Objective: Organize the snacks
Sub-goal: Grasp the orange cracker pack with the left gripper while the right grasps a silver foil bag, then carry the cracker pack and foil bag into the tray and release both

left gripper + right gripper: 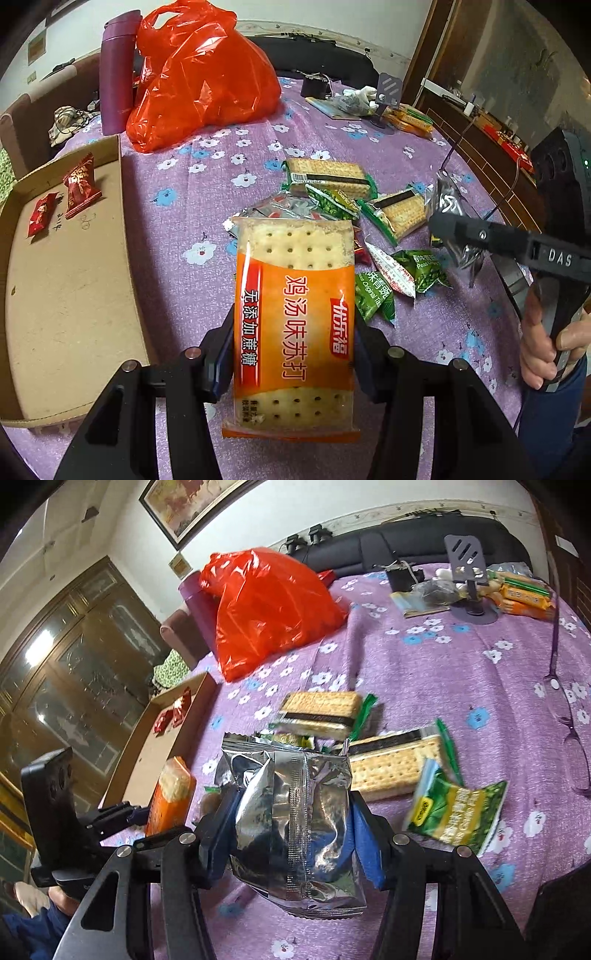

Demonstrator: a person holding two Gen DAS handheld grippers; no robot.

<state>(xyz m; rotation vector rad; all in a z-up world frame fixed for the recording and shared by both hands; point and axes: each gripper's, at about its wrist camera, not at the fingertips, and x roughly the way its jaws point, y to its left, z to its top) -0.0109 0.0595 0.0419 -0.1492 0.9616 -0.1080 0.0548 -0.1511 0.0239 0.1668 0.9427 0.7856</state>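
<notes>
Left wrist view: left gripper clamps an orange cracker pack above the purple cloth.
Right gripper pinches a silver foil bag, lifted over loose snacks. A cardboard tray to the left holds two red candies.

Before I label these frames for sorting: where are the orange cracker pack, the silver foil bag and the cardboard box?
orange cracker pack (pixel 295 325), left wrist view, on its orange label.
silver foil bag (pixel 295 812), right wrist view, on its back seam.
cardboard box (pixel 74 295), left wrist view, on its bare floor.
</notes>
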